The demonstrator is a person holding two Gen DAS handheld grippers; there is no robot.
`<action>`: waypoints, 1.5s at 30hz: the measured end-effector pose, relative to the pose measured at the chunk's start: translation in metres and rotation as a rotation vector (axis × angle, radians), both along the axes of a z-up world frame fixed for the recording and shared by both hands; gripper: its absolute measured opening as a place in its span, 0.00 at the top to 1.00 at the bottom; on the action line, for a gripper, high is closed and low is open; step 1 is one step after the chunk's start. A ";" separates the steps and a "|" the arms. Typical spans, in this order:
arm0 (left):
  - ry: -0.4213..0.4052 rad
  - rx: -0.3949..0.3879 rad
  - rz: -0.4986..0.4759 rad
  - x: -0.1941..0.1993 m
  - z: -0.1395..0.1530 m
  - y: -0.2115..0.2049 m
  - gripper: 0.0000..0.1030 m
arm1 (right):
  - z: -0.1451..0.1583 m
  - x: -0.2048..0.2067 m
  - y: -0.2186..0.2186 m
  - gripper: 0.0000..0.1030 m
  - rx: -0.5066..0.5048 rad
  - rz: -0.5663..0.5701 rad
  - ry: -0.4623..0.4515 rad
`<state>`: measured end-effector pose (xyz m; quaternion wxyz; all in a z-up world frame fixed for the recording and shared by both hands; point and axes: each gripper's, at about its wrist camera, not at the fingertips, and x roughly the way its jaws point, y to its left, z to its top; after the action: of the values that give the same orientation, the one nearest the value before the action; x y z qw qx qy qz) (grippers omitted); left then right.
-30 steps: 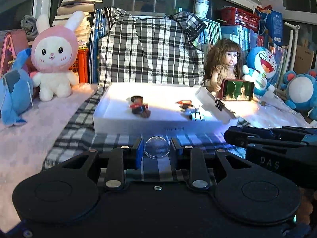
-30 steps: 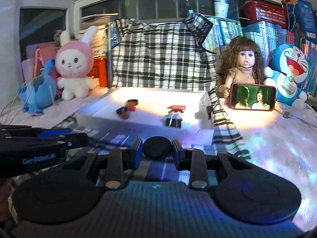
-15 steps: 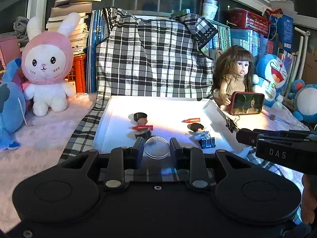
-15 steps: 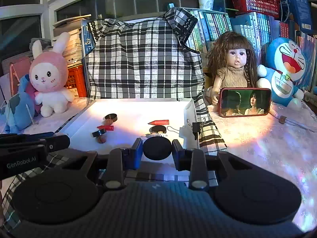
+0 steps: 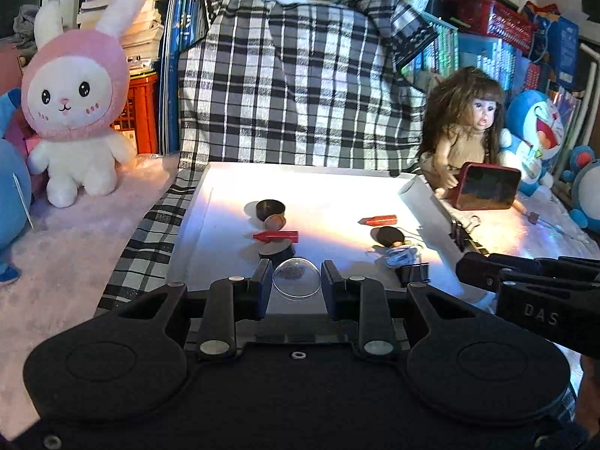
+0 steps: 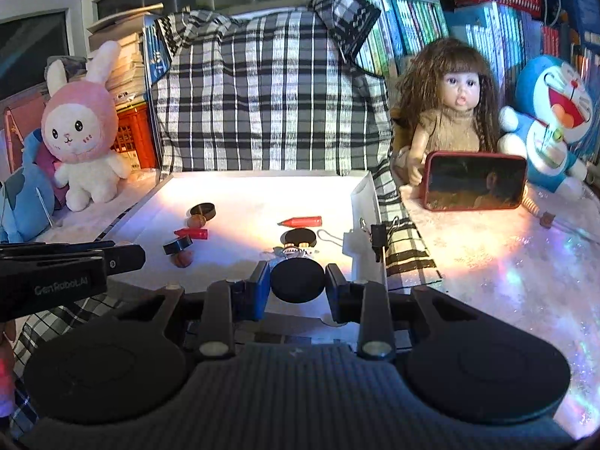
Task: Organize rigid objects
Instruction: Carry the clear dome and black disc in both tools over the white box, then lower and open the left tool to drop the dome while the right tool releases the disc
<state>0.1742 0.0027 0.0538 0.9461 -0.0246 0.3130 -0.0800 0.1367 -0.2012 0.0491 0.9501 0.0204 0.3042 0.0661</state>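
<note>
Left claw (image 5: 296,285) is clamped on a clear dome (image 5: 296,277); right claw (image 6: 297,285) on a black disc (image 6: 297,280). Both are held over the near edge of the white tray (image 6: 258,183). Each piece is best lowered onto bare tray floor, clear of the red pegs (image 5: 275,236). Plaid cloth (image 5: 300,86) is draped behind the tray; plush toys flank it.

In the white tray (image 6: 360,195): 2 red crayon-like sticks (image 6: 300,221), 2 black discs (image 6: 202,210) on the left, 2 small brown balls (image 6: 197,220). Beyond it sit 1 doll (image 6: 450,112), 1 pink rabbit plush (image 6: 82,131), and 1 red-cased phone (image 6: 474,186).
</note>
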 end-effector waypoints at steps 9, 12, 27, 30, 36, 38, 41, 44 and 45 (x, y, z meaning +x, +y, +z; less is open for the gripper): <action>0.072 0.007 0.000 0.031 -0.004 0.002 0.74 | 0.005 0.034 -0.004 0.64 0.007 -0.006 0.082; 0.093 0.009 0.002 0.039 -0.008 0.002 0.74 | 0.004 0.043 -0.006 0.64 0.006 -0.008 0.103; 0.134 0.032 0.005 0.057 -0.032 -0.003 0.74 | -0.024 0.059 -0.004 0.64 0.028 0.002 0.191; 0.135 0.047 0.000 0.060 -0.036 -0.005 0.74 | -0.028 0.060 -0.002 0.64 0.011 0.010 0.197; 0.149 0.038 0.008 0.067 -0.044 -0.004 0.74 | -0.037 0.067 -0.001 0.64 0.009 0.003 0.214; 0.142 0.045 0.008 0.069 -0.046 -0.004 0.74 | -0.039 0.069 -0.002 0.64 0.014 0.003 0.214; 0.134 0.058 0.006 0.074 -0.046 -0.006 0.74 | -0.040 0.073 -0.001 0.64 0.002 0.005 0.205; 0.131 0.059 0.011 0.080 -0.047 -0.006 0.74 | -0.040 0.078 0.000 0.64 0.004 0.006 0.202; 0.129 0.057 0.013 0.082 -0.047 -0.006 0.74 | -0.040 0.080 -0.001 0.64 0.007 0.004 0.201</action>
<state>0.2560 -0.0034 0.0069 0.9247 -0.0050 0.3753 -0.0630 0.2165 -0.2018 0.0088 0.9146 0.0297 0.3976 0.0669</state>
